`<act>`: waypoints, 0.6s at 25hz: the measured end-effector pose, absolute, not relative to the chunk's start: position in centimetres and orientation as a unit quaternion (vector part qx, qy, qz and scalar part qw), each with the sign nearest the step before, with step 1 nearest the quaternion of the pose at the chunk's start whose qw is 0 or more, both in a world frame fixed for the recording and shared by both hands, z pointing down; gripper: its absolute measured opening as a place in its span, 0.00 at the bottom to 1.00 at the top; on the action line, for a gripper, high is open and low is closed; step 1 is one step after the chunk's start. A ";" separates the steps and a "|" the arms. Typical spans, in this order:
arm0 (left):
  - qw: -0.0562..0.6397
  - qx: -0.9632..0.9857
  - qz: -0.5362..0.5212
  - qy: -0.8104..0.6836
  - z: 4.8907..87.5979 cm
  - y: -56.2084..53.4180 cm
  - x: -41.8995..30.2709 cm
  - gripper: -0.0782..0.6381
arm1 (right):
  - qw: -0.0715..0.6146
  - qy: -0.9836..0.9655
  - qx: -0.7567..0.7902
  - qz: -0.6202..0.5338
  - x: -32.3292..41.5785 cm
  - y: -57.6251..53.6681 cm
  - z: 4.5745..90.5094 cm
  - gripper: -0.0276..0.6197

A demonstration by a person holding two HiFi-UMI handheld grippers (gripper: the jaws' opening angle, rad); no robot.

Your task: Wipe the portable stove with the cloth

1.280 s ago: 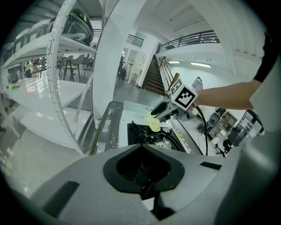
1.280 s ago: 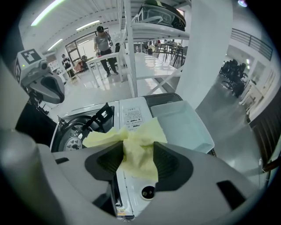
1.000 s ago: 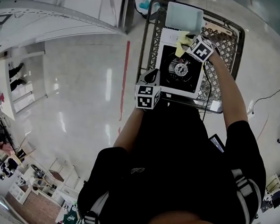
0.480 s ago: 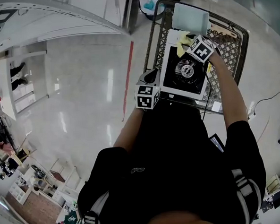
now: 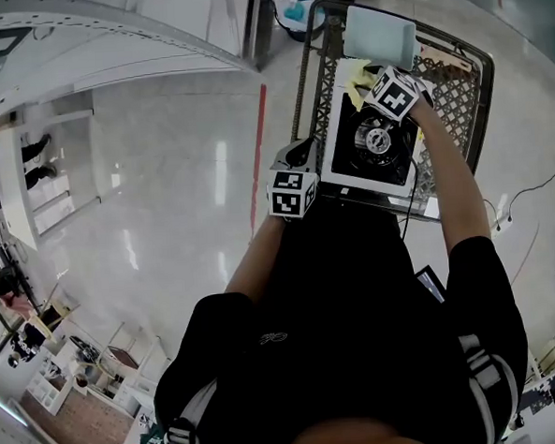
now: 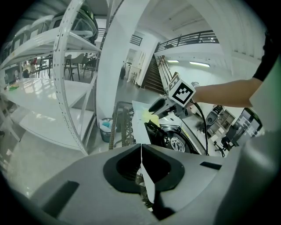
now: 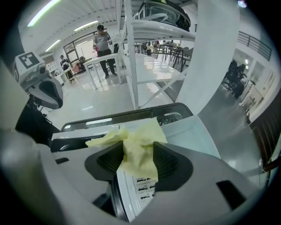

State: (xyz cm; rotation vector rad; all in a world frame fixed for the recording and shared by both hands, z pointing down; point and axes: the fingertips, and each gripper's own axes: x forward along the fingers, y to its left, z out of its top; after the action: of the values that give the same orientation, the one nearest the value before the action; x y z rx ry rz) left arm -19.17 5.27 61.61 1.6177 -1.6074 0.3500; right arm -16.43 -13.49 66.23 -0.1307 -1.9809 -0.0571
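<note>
The portable stove (image 5: pixel 347 170), white with a black top and round burner (image 5: pixel 377 140), lies in a wire cart (image 5: pixel 457 93). My right gripper (image 5: pixel 374 81) is shut on a crumpled yellow cloth (image 5: pixel 357 78) at the stove's far left corner. In the right gripper view the cloth (image 7: pixel 131 136) bulges out between the jaws of that gripper (image 7: pixel 136 154), over the stove's white labelled side (image 7: pixel 142 186). My left gripper (image 5: pixel 301 152) hangs shut just off the stove's near left edge and holds nothing. The left gripper view shows the stove (image 6: pixel 175 140), the cloth (image 6: pixel 149 116) and the right gripper (image 6: pixel 160 105).
A pale blue box (image 5: pixel 377 34) stands in the cart just beyond the stove, close to the cloth. White shelving (image 5: pixel 107 39) runs along the left above glossy floor with a red line (image 5: pixel 257 152). A cable (image 5: pixel 410 213) trails from the right hand. People stand far off in the right gripper view.
The right gripper and the cloth have slid leftwards along the stove's far edge. The left gripper now sits a little farther from the stove's left side. Both stay shut.
</note>
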 end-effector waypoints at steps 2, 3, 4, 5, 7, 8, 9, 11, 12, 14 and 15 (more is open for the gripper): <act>0.405 0.642 0.139 -0.636 61.7 5.2 -19.4 0.14 | 0.545 -0.836 -0.056 -0.026 -16.8 -13.4 66.3 0.38; 0.404 0.643 0.138 -0.636 61.7 5.2 -19.6 0.14 | 0.545 -0.836 -0.056 -0.027 -17.0 -13.3 66.2 0.38; 0.404 0.644 0.138 -0.635 61.7 5.3 -19.8 0.14 | 0.545 -0.836 -0.055 -0.027 -17.2 -13.2 66.2 0.38; 0.403 0.645 0.137 -0.635 61.6 5.3 -20.0 0.14 | 0.546 -0.836 -0.054 -0.026 -17.4 -13.2 66.2 0.37; 0.404 0.646 0.135 -0.634 61.6 5.4 -20.4 0.14 | 0.547 -0.836 -0.051 -0.023 -17.8 -12.9 66.0 0.37; 0.405 0.646 0.134 -0.633 61.7 5.5 -20.5 0.14 | 0.547 -0.836 -0.050 -0.021 -18.1 -12.8 66.1 0.37; 0.407 0.646 0.134 -0.632 61.9 5.6 -20.6 0.14 | 0.546 -0.836 -0.048 -0.018 -18.4 -12.6 66.2 0.36; 0.408 0.650 0.133 -0.628 62.2 5.4 -20.6 0.14 | 0.545 -0.837 -0.046 -0.018 -18.9 -12.4 66.2 0.35; 0.407 0.653 0.133 -0.625 62.2 5.2 -20.6 0.14 | 0.545 -0.837 -0.045 -0.020 -19.1 -12.4 66.1 0.33; 0.403 0.661 0.131 -0.620 62.3 4.7 -20.7 0.14 | 0.542 -0.839 -0.041 -0.020 -19.4 -12.2 66.0 0.29; 0.401 0.664 0.129 -0.617 62.2 4.4 -20.8 0.14 | 0.541 -0.840 -0.038 -0.018 -19.4 -12.0 66.0 0.28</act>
State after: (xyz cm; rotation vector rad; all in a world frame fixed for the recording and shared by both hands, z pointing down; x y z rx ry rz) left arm -20.76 4.37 62.23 1.6798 -1.5609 0.3260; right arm -19.41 -12.03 65.98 -0.0914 -1.9950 -0.0433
